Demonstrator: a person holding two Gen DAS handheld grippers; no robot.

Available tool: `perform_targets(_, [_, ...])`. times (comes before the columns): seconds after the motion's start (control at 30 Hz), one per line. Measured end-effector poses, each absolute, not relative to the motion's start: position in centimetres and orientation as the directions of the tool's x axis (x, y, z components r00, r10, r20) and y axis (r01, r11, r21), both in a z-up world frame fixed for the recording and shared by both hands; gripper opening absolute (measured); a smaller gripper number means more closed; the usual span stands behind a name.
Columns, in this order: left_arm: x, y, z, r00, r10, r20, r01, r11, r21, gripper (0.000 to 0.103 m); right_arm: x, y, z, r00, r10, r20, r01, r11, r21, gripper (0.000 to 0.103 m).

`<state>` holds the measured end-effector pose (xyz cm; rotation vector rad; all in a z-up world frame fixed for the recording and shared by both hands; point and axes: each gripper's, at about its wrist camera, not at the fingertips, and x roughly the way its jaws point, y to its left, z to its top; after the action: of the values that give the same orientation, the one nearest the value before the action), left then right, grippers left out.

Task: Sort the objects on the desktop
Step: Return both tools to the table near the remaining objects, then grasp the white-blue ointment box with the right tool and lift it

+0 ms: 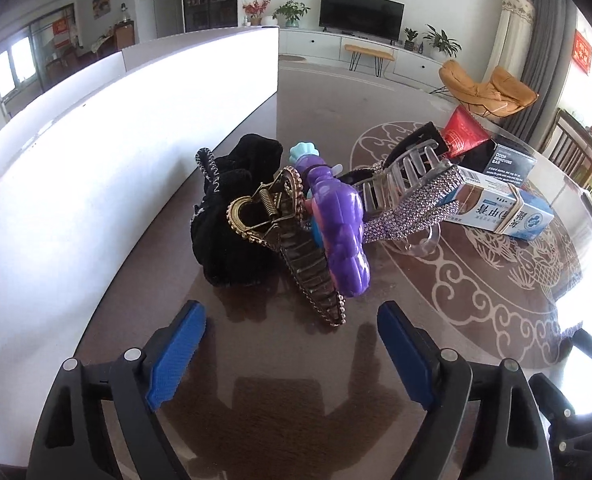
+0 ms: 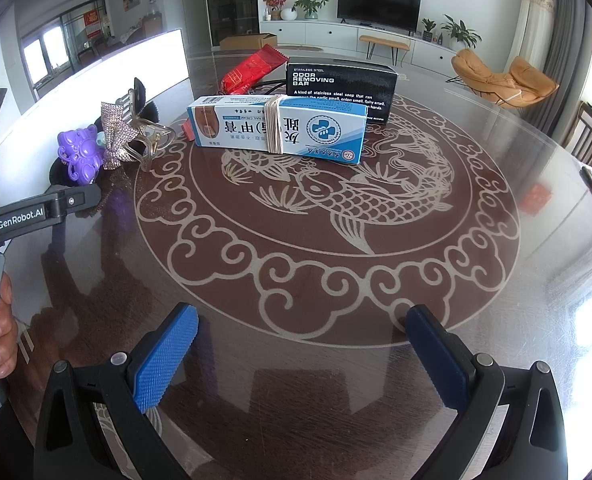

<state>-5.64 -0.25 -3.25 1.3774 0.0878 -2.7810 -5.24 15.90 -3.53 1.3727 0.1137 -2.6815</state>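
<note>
Left gripper [image 1: 291, 344] wide open, nothing held, just short of bronze hair claw [image 1: 296, 240] & purple toy [image 1: 338, 232]. Right gripper [image 2: 302, 344] also wide open over table [image 2: 496, 280], blue-white box [image 2: 277, 130] well ahead.

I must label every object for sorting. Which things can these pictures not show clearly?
- Black box: left wrist view, small print too small, partly behind the rhinestone clip.
- Red packet: right wrist view, lower end hidden behind the blue box.
- Black cloth: left wrist view, shape unclear, gold clip covers it.
</note>
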Motion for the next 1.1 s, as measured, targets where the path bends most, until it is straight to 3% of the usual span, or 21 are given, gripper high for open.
perform_targets(0.13, [-4.7,0.0,-3.4,-0.596,-0.023,-0.803,0.055,-0.998,-0.012,0.089,-5.4,16.0,-3.5,-0.575,-0.100,-0.812,0.161,-0.987,0.007,0.103])
perform_targets(0.2, [-4.7,-0.6,-3.4,-0.589,-0.018,-0.808,0.070,-0.997,-0.029,0.089,-6.3,16.3,-2.1,-0.595,-0.205,-0.777,0.226,-0.971,0.083,0.103])
perform_targets(0.33, [-4.6,-1.5,-3.4,-0.605,-0.002,-0.796,0.092,-0.993,-0.068,0.091,-10.7,14.6,3.1,-0.674,-0.261,-0.691,0.384,-0.923,-0.026,0.103])
perform_targets(0.4, [-4.6,-1.5,-3.4,-0.603,-0.006,-0.797,0.086,-0.995,-0.057,0.091,-14.5,12.7,3.2,-0.590,-0.281,-0.757,0.520,-0.850,-0.090,0.103])
perform_targets(0.53, [-4.7,-1.2,-3.6,-0.600,-0.025,-0.800,0.081,-0.996,-0.030,0.091,-19.0,9.8,0.8,-0.460,-0.176,-0.870,0.657,-0.727,-0.200,0.103])
perform_targets(0.67, [-4.8,-1.2,-3.5,-0.600,-0.024,-0.800,0.079,-0.996,-0.030,0.092,-20.5,9.1,-0.8,-0.343,-0.189,-0.920,0.696,-0.709,-0.113,0.103])
perform_targets(0.8, [-5.0,-1.2,-3.4,-0.599,-0.023,-0.801,0.077,-0.997,-0.029,0.093,-20.6,9.8,-1.2,-0.276,-0.255,-0.927,0.664,-0.747,0.008,0.081])
perform_targets(0.9, [-5.0,-1.2,-3.4,-0.597,-0.025,-0.802,0.075,-0.997,-0.025,0.094,-20.4,10.9,-1.5,-0.257,-0.275,-0.927,0.624,-0.779,0.058,0.072])
perform_targets(1.1, [-4.9,-1.2,-3.3,-0.595,-0.027,-0.803,0.074,-0.997,-0.020,0.094,-20.0,16.0,-1.2,-0.249,-0.413,-0.876,0.416,-0.862,0.289,0.047])
